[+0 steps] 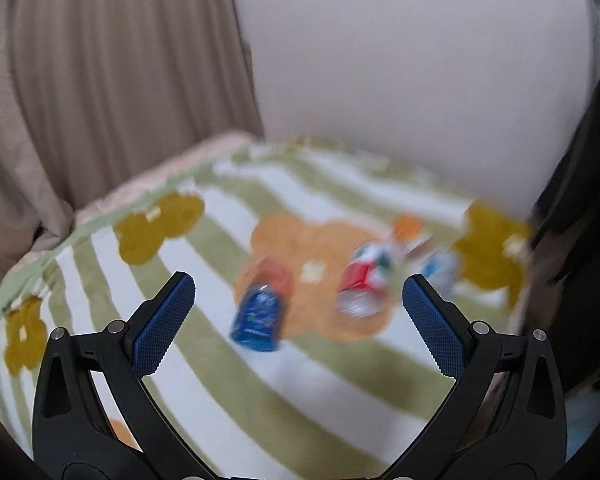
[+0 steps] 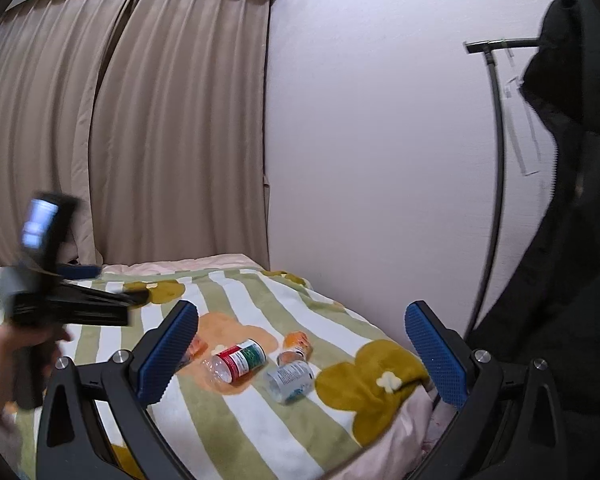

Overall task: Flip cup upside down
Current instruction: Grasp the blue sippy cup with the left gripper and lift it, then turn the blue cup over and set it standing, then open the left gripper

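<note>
Three small clear plastic bottles lie on their sides on a striped green and white blanket (image 2: 260, 420). No cup shows in either view. One has a blue label (image 1: 258, 318), one a red and green label (image 1: 366, 276) (image 2: 242, 358), one a pale blue label (image 2: 292, 378) with an orange cap (image 2: 298, 342) behind it. The left wrist view is blurred. My left gripper (image 1: 298, 294) is open above the blanket, short of the bottles, and also shows blurred in the right wrist view (image 2: 112, 284). My right gripper (image 2: 302, 316) is open and empty, held above the bottles.
Beige curtains (image 2: 140, 120) hang behind the bed on the left and a plain white wall (image 2: 380, 140) stands behind it. A black coat (image 2: 572, 220) hangs on a dark stand (image 2: 496, 160) at the right. The blanket's right edge drops off near the coat.
</note>
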Available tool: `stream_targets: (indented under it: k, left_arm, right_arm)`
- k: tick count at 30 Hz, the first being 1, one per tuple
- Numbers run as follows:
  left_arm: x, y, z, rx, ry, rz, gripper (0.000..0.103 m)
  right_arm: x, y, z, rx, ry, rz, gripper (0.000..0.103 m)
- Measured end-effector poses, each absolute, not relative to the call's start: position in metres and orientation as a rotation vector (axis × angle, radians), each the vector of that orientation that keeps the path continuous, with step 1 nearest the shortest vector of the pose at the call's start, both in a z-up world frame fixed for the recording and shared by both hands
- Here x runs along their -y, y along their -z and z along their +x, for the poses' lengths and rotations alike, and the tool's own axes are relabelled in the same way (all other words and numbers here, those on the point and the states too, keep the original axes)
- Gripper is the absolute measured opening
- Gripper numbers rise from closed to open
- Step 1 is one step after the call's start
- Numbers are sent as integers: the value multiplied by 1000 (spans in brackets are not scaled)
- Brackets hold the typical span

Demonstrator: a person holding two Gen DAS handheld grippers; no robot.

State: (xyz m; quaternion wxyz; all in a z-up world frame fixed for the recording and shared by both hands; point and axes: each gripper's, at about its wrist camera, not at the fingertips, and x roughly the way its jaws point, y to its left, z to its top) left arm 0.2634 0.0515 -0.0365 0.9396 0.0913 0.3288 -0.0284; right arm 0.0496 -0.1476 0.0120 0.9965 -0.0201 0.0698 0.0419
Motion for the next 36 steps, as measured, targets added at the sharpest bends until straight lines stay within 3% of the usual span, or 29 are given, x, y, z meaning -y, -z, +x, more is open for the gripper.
stream_targets:
  k: [6, 13, 16, 18, 20, 27, 36]
  left_arm:
    - [-94, 119, 371, -1008, 61, 161, 103]
    - [-107, 189, 419, -1205, 54, 134, 93]
    - [-107, 204, 422, -1252, 60, 132, 85]
    - [-107, 212, 422, -1281, 57, 140, 70]
    - [-107, 216, 421, -1300, 55, 136, 60]
    - [-105, 200, 395, -1287, 69, 103, 58]
    - [-87, 143, 297, -1276, 159, 14, 58]
  right_arm:
    - [135, 4, 84, -180, -111, -67, 103]
    - [128, 28, 110, -243, -131, -65, 103]
    - [126, 35, 117, -263, -138, -64, 103]
    - [126, 37, 120, -273, -143, -57, 103]
    - [126, 38, 122, -279, -145, -52, 103]
    - [122, 37, 123, -286, -168, -30, 103]
    - [109, 26, 106, -267, -218, -16, 103]
